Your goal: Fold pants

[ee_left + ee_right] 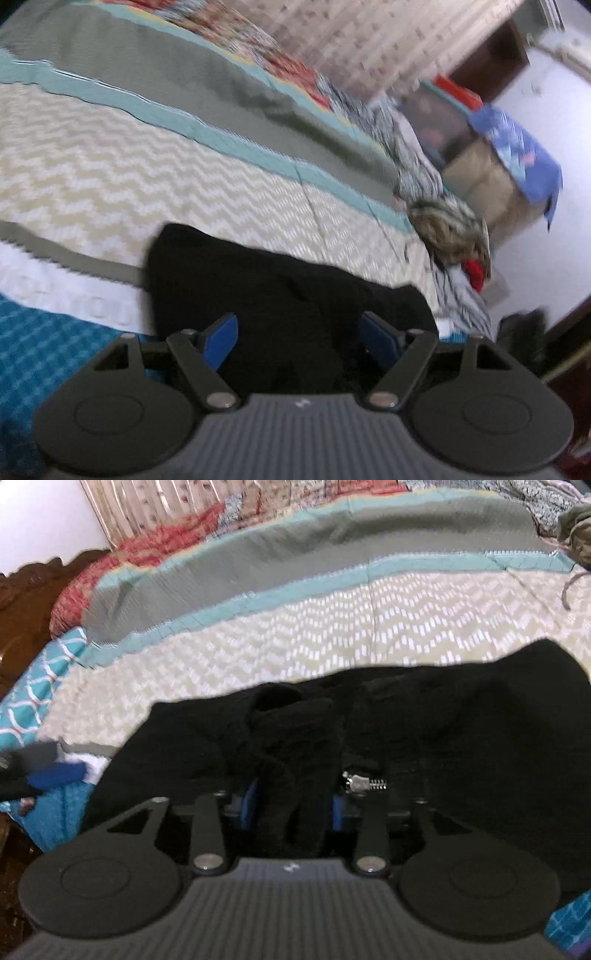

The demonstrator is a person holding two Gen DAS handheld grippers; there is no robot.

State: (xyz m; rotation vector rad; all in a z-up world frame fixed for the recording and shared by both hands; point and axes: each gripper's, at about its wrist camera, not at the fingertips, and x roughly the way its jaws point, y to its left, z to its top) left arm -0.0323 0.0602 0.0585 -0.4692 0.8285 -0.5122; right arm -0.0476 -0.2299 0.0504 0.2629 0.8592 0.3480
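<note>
Black pants (424, 716) lie bunched on the bed (184, 177), near its front edge; no clean fold visible yet, most of the folding judged still to do

Right hand-held gripper (293, 808): a ridge of pants cloth sits between the blue pads, zipper pull (364, 784) just beside; whether the pads press it, cannot tell

Left hand-held gripper (299, 341): jaws apart over the pants, nothing clamped

Containers: a box (480, 177) beyond the bed under blue cloth; contents hidden

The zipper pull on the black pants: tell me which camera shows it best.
The right wrist view. The silver zipper pull shows sharply against the black pants, just right of the right claw. The left wrist view shows only blurred black cloth, with no zipper visible.
</note>
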